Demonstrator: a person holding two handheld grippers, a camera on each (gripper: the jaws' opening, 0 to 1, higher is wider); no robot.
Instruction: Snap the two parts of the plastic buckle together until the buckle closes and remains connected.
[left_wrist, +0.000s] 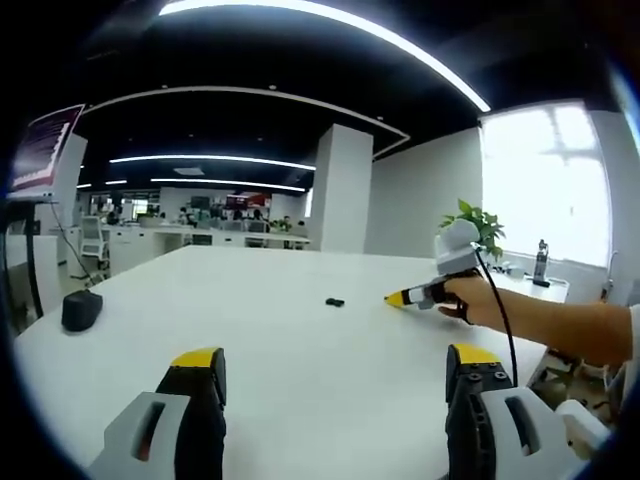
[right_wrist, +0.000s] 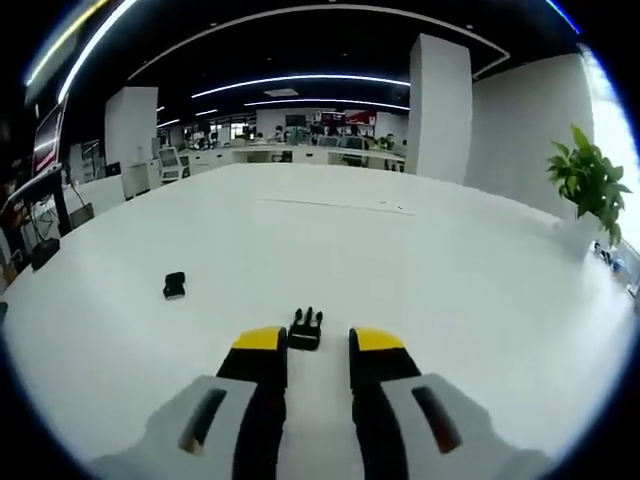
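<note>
nearest my right lens: the right gripper (right_wrist: 318, 345), yellow-tipped jaws parted by a narrow gap with nothing between them, tips low over the white table (right_wrist: 480, 280). the pronged buckle half (right_wrist: 305, 329) lies on the table right at the mouth of that gap, prongs pointing away from me; whether the jaw tips touch it i cannot tell. the second buckle half (right_wrist: 174, 285) sits apart from it, off toward the table's left edge, near me.

left gripper (left_wrist: 335, 375): jaws spread wide, empty, held above the near table edge. from here i see the right gripper out over the middle of the table, a person's hand (left_wrist: 478, 300) on it, and one dark buckle piece (left_wrist: 335, 301) just beside its tip; which half that is, too small to say.

handling, my guess: small, light, stiff plastic, smooth enough to skid on this tabletop. i'd pinch each half across its solid body, never on the springy prongs, leaving the mating ends free.

hard to make out: the socket opening's direction on the far half; any strap.
</note>
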